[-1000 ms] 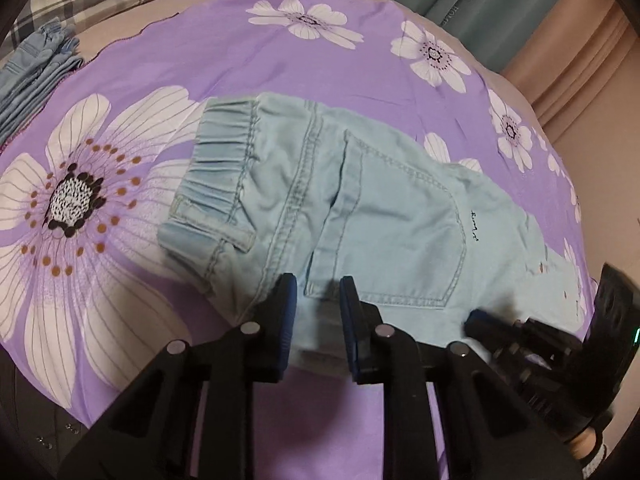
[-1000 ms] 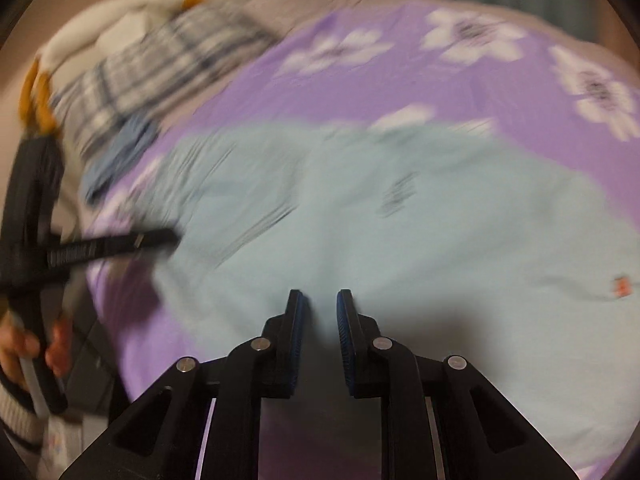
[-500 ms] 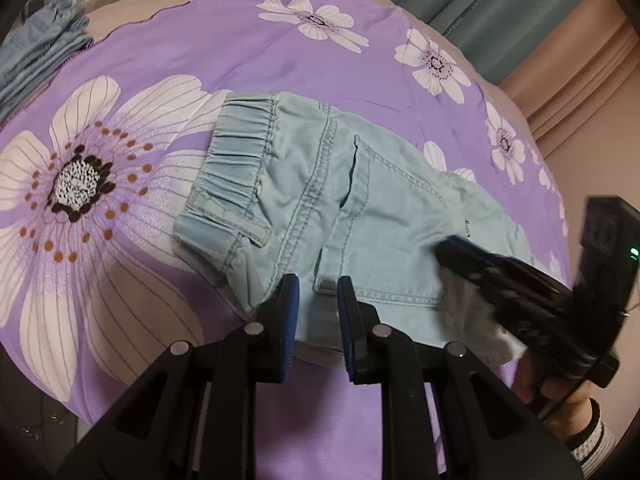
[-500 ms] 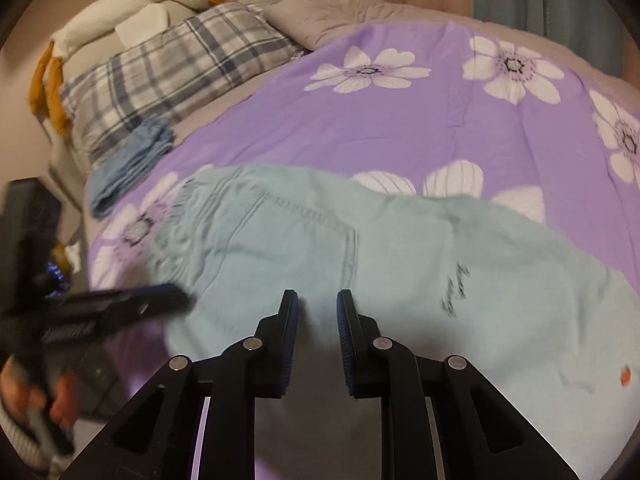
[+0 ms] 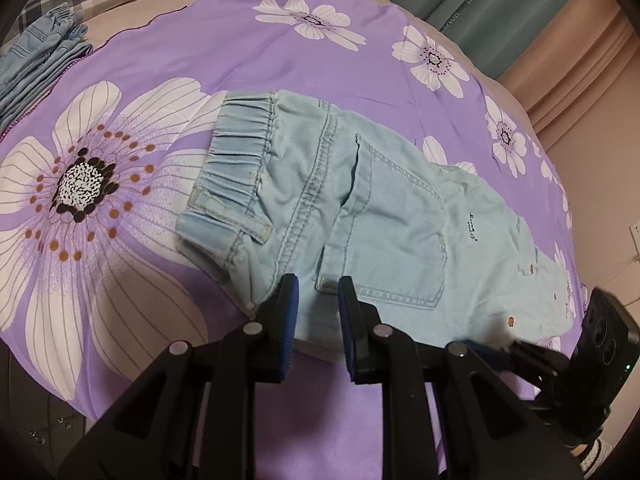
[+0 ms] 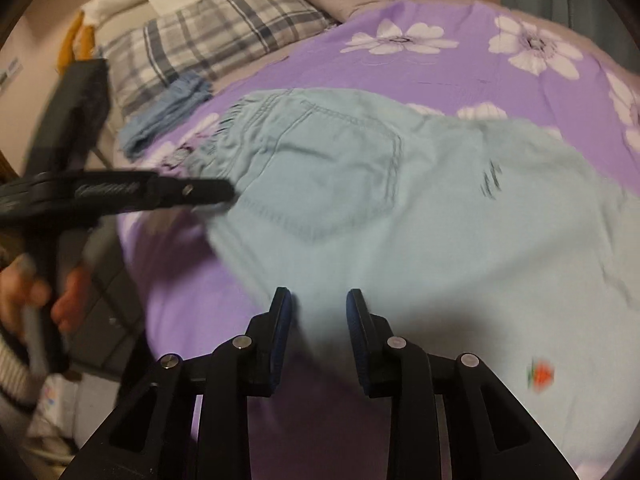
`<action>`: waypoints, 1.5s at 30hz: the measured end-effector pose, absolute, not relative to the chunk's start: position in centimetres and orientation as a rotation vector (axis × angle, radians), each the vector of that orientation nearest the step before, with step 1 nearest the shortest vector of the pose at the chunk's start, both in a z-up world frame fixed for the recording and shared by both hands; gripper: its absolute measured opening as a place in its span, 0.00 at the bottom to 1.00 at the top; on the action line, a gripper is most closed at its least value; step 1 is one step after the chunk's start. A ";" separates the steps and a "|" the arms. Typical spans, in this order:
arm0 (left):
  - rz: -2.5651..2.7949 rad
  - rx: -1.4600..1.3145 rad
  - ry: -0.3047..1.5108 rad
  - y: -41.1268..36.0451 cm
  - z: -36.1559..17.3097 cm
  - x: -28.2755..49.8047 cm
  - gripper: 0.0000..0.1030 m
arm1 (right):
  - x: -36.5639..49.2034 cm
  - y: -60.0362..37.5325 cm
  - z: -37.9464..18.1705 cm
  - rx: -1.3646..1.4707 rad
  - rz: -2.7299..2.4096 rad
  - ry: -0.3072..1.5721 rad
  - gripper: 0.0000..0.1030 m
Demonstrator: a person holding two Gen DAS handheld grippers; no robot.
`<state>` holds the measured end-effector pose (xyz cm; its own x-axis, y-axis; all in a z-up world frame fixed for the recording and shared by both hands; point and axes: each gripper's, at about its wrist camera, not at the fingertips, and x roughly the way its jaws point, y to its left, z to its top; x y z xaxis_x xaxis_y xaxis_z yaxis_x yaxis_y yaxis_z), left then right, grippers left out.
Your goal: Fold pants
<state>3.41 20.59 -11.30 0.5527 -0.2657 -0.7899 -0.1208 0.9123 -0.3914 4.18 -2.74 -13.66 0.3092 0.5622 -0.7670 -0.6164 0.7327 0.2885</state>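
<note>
Bedspread [image 5: 208,48]: purple floral, bearing the pants.
Pants [image 5: 400,216]: pale denim, laid flat, waistband left, legs running right.
Left gripper [image 5: 316,312]: parted, empty, at the near seat edge.
Right gripper [image 6: 318,316]: parted, empty, farther along the leg.

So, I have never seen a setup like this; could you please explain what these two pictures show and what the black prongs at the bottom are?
There is no robot here: a person holds a hand-held two-finger gripper in each hand, and each one carries a fisheye camera that looks forward along its fingers. The black prongs with blue pads are those fingers. One picture is from the left gripper, the other from the right gripper; each also catches the other tool at its edge. Both stand open with nothing between the fingers. On the bed lies a purple floral sheet, and on it a pair of light blue denim pants, back pocket up, elastic waistband to the left. Further back are a folded darker denim piece and a plaid pillow. The right view is somewhat blurred.
</note>
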 end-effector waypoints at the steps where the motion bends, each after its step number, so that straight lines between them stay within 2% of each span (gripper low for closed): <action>1: -0.088 -0.434 0.989 20.6 -11.3 3.3 0.19 | 4.0 -3.3 -13.7 -0.034 0.789 1.011 0.30; 5: -0.070 -0.430 0.976 20.5 -10.4 2.7 0.20 | 3.5 -6.9 -12.9 0.035 0.816 1.051 0.29; 7: -0.083 -0.423 0.942 20.3 -9.2 2.2 0.26 | 4.2 -9.3 -12.9 0.087 0.778 1.137 0.29; 10: -0.107 -0.402 0.873 19.6 -6.9 2.2 0.40 | 4.9 -13.5 -11.8 0.181 0.690 1.097 0.30; 11: -0.117 -0.402 0.863 19.2 -6.5 2.5 0.47 | 5.1 -14.5 -11.3 0.220 0.678 1.079 0.33; 12: -0.133 -0.404 0.854 18.7 -6.2 3.1 0.50 | 5.6 -15.7 -10.6 0.271 0.670 1.051 0.37; 16: -0.202 -0.385 0.870 15.7 -6.5 6.3 0.50 | 8.4 -17.7 -8.7 0.367 0.636 0.959 0.39; 22: -0.256 -0.325 0.927 11.8 -8.7 10.4 0.50 | 14.7 -14.4 -7.6 0.291 0.638 0.913 0.40; 27: -0.209 -0.277 0.996 12.8 -11.8 10.8 0.49 | 21.1 -10.2 -8.7 0.160 0.678 1.011 0.39; 33: -0.218 -0.220 0.978 12.8 -11.8 9.7 0.50 | 24.2 -6.9 -11.9 0.035 0.704 1.211 0.39; 34: -0.217 -0.213 0.978 12.7 -11.9 9.8 0.51 | 24.4 -6.2 -12.5 0.021 0.718 1.242 0.39; 36: -0.223 -0.220 0.977 12.6 -12.0 9.8 0.56 | 24.1 -5.2 -12.8 -0.050 0.715 1.228 0.17; 38: -0.227 -0.240 0.974 12.8 -12.0 9.8 0.57 | 23.7 -4.3 -12.4 -0.108 0.684 1.175 0.10; 45: -0.233 -0.269 0.972 13.2 -12.1 9.6 0.57 | 22.8 -4.0 -12.3 -0.174 0.604 1.083 0.09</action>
<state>9.57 13.23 -12.09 0.5435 -0.3127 -0.7790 0.0741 0.9423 -0.3265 22.75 -4.03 -12.31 0.3269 0.3755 -0.8673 -0.5402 0.8272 0.1546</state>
